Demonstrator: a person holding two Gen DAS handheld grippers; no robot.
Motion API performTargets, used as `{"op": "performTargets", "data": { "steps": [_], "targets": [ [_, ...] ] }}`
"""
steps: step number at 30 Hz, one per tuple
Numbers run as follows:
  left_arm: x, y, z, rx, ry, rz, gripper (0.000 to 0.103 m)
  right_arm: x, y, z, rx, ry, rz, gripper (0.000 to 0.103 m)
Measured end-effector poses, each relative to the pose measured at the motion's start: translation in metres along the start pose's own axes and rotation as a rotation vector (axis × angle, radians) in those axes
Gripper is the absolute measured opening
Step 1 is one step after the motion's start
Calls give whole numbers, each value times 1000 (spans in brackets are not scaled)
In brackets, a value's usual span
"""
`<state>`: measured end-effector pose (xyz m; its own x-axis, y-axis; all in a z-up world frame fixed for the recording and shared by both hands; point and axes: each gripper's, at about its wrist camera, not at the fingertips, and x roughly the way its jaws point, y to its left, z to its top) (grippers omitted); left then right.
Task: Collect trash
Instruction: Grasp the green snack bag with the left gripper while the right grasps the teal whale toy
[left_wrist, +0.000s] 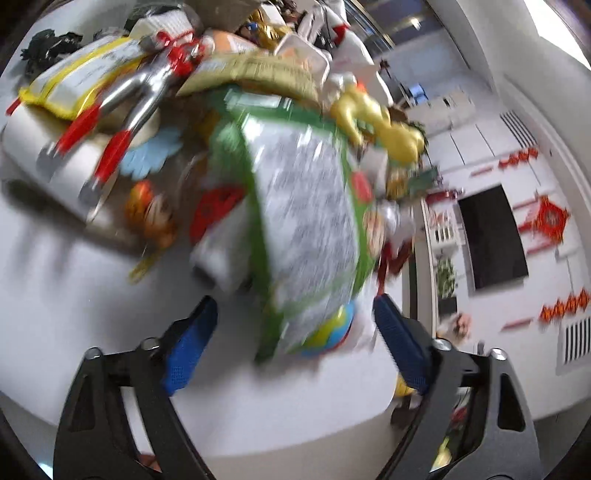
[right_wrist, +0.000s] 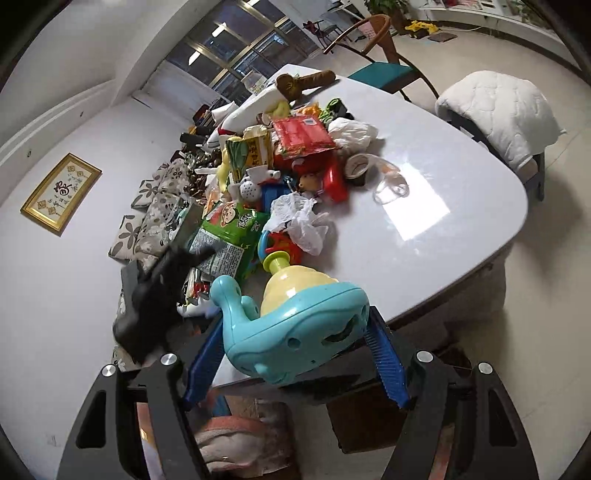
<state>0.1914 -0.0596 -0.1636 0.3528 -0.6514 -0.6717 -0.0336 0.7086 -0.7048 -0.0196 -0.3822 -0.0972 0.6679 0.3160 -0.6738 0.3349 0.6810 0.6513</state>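
A heap of wrappers and toys lies on a white table (right_wrist: 461, 173). In the blurred left wrist view my left gripper (left_wrist: 295, 314) is open, its blue pads either side of the near end of a green snack bag (left_wrist: 306, 221) with white print, not touching it. In the right wrist view my right gripper (right_wrist: 295, 332) holds a teal and yellow plastic toy (right_wrist: 295, 317) between its blue pads at the table's near edge. The green snack bag (right_wrist: 229, 236) lies behind it, with the left gripper's dark body (right_wrist: 155, 295) beside it.
Crumpled white plastic bags (right_wrist: 303, 221), a red wrapper (right_wrist: 303, 136), a clear cup (right_wrist: 391, 184) and a paper cup (right_wrist: 358, 166) lie in the heap. A chair with a white cushion (right_wrist: 498, 110) stands at the table's right. A yellow bag (left_wrist: 74, 81) and a silver toy figure (left_wrist: 122, 110) lie to the left.
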Motion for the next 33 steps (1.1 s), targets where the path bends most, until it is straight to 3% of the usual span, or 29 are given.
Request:
{"op": "performTargets", "data": {
  "steps": [1, 3, 6, 8, 17, 21, 27, 33],
  "targets": [
    [1, -1, 4, -11, 3, 1, 57, -2, -4, -3, 0, 1, -4, 72],
    [1, -1, 9, -25, 22, -50, 43, -2, -8, -5, 11, 3, -3, 72],
    [-5, -10, 10, 22, 34, -40, 36, -2, -10, -6, 20, 6, 5, 72],
    [-14, -11, 7, 25, 46, -79, 26, 0, -8, -5, 18, 10, 16, 72],
    [-67, -11, 4, 25, 4, -207, 24, 10, 3, -1, -16, 47, 52, 71],
    [-105, -7, -7, 79, -6, -256, 24, 11, 15, -6, -79, 79, 59, 72],
    [-162, 12, -74, 195, 62, -269, 24, 17, 18, -31, -135, 190, 60, 72],
    [-164, 63, -147, 80, 188, -243, 24, 41, -11, -76, -134, 359, -4, 71]
  ]
}}
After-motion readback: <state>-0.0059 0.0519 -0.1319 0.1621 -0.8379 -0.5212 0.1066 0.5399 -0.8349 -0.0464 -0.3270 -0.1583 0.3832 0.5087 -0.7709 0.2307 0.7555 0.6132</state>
